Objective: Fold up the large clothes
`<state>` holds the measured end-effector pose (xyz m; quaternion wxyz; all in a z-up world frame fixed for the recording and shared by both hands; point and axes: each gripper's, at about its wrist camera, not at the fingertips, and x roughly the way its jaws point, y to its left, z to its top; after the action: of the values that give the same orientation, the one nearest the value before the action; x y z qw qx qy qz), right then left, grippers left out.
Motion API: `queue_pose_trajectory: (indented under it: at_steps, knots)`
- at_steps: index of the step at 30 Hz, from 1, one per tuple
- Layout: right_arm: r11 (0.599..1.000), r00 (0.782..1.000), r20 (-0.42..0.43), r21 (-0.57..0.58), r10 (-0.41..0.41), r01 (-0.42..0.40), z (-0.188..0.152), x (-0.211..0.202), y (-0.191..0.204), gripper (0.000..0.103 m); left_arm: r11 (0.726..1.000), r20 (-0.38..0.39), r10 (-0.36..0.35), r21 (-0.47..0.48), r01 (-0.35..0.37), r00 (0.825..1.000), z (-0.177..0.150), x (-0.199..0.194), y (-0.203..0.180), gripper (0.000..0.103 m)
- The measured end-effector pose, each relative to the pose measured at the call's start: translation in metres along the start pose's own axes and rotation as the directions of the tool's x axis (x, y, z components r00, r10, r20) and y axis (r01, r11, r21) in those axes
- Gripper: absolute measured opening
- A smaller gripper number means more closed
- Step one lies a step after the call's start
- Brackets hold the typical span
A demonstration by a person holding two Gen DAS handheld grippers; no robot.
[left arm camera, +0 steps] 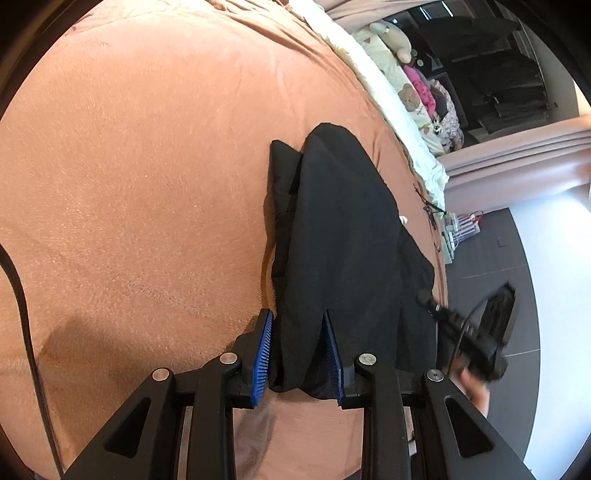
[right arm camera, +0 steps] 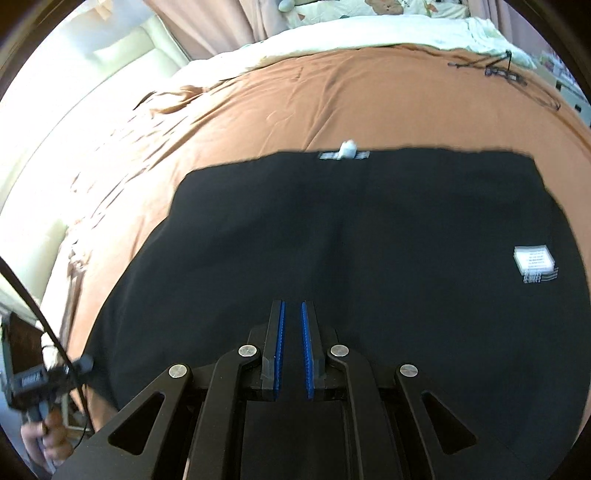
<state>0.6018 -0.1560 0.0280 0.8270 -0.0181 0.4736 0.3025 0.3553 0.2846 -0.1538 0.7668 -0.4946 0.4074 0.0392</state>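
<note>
My left gripper (left arm camera: 297, 321) angled downward, pinching the black garment (left arm camera: 340, 229); my right gripper (right arm camera: 291, 310) tilted down, jaws nearly together, empty.

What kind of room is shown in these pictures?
Probably a bedroom: a wide bed under a brown fleece blanket, a cream quilt with bear prints, and pink curtains.
</note>
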Motion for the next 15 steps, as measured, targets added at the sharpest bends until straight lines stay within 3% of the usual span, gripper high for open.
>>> queue_pose_trajectory:
  at_steps: [9,11,15]
  knots:
    - [0.997,0.996,-0.046,0.037,0.076,-0.074,-0.038,0.011,-0.010,0.006,0.997,-0.014,0.041,0.067,-0.040,0.999,0.001,-0.001,-0.028,0.028]
    - [0.996,0.996,-0.050,0.040,0.079,-0.077,-0.045,0.012,-0.010,0.006,0.997,-0.024,0.050,0.054,-0.049,0.998,0.001,0.004,-0.023,0.038]
    - [0.997,0.996,-0.044,0.041,0.073,-0.071,-0.055,0.004,-0.008,0.006,0.998,-0.041,0.061,0.008,-0.061,0.997,0.000,0.016,-0.006,0.046]
